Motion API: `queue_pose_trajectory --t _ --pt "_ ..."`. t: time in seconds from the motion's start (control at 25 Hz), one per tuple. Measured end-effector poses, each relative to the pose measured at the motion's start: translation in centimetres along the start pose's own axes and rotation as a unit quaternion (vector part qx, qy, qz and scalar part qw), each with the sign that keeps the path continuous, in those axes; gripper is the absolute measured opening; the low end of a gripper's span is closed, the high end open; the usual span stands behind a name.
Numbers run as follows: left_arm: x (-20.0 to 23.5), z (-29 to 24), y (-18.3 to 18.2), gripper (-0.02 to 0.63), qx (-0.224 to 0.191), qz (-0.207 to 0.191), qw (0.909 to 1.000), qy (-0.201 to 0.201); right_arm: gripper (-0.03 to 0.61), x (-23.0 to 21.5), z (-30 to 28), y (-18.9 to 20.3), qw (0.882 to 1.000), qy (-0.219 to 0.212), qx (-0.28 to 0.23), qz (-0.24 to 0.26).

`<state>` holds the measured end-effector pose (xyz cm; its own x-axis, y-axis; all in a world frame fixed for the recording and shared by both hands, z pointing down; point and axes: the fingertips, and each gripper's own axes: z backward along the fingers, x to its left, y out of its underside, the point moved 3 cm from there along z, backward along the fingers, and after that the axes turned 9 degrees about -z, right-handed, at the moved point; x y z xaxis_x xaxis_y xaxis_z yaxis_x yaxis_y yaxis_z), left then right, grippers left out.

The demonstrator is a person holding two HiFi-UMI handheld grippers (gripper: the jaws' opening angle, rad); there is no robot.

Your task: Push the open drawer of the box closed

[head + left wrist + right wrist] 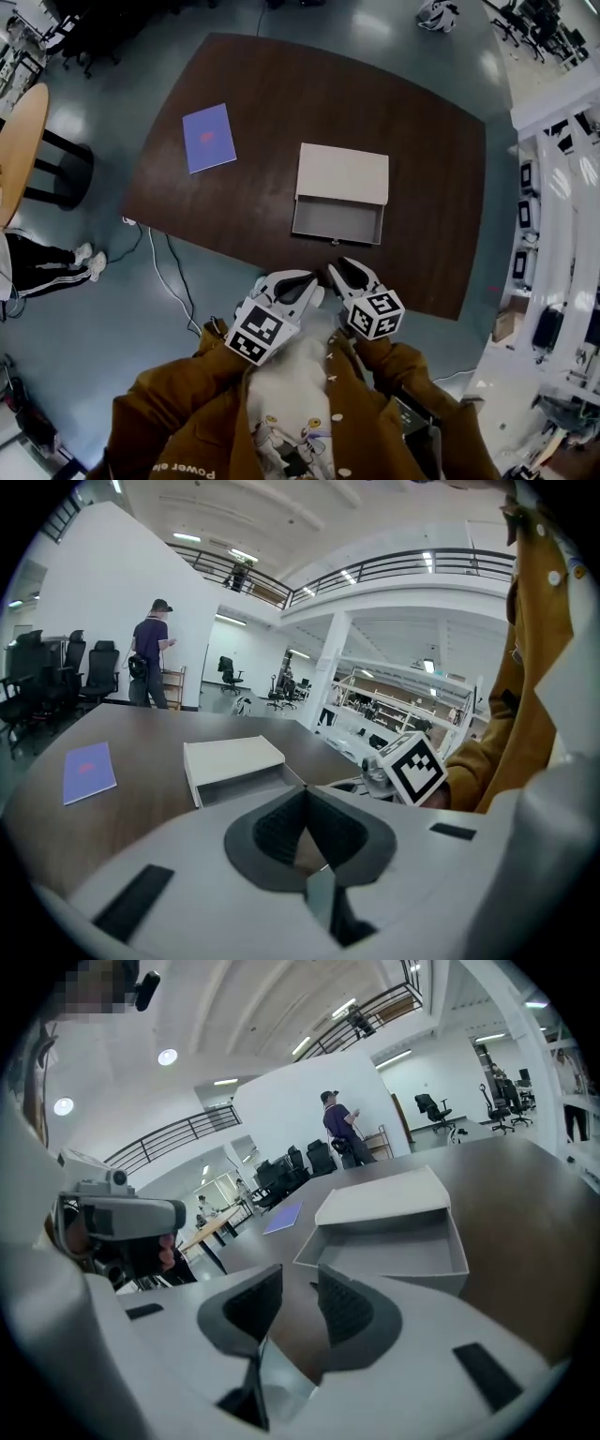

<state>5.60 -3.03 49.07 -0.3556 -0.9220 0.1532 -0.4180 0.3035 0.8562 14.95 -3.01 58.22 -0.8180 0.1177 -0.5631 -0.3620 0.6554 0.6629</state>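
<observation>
I see the box [342, 173] at the middle of the head view, on the dark counter [281, 84]. Its drawer [337, 223] stands pulled out toward the lower edge of the frame, that is toward me. The long side of the drawer runs left to right across the frame, so I judge the push must go straight up the frame, against its front wall. Both claws hang below it, near the counter's lower edge, and neither touches the drawer. The right claw [349, 274] is almost directly under the drawer's front and is the nearer one; its jaws stand apart with nothing between them. The left claw [300, 283] is a little more to the left, its jaws closed together and empty
</observation>
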Motion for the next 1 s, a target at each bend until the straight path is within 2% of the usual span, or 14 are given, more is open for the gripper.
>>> queue_pose_trajectory --t 0.28,0.56,1.0 --pt "0.9 0.0 1.2 0.002 0.010 0.007 0.9998 0.012 0.124 -2.6 -3.6 1.5 0.999 0.021 0.045 0.000" --pt "2.0 0.1 2.0 0.002 0.018 0.017 0.9995 0.018 0.138 -5.8 -6.2 3.2 0.992 0.059 0.079 -0.076" --pt "3.7 0.4 2.4 0.002 0.023 0.020 0.9995 0.008 0.138 -7.9 -9.1 3.2 0.986 0.068 0.095 -0.122"
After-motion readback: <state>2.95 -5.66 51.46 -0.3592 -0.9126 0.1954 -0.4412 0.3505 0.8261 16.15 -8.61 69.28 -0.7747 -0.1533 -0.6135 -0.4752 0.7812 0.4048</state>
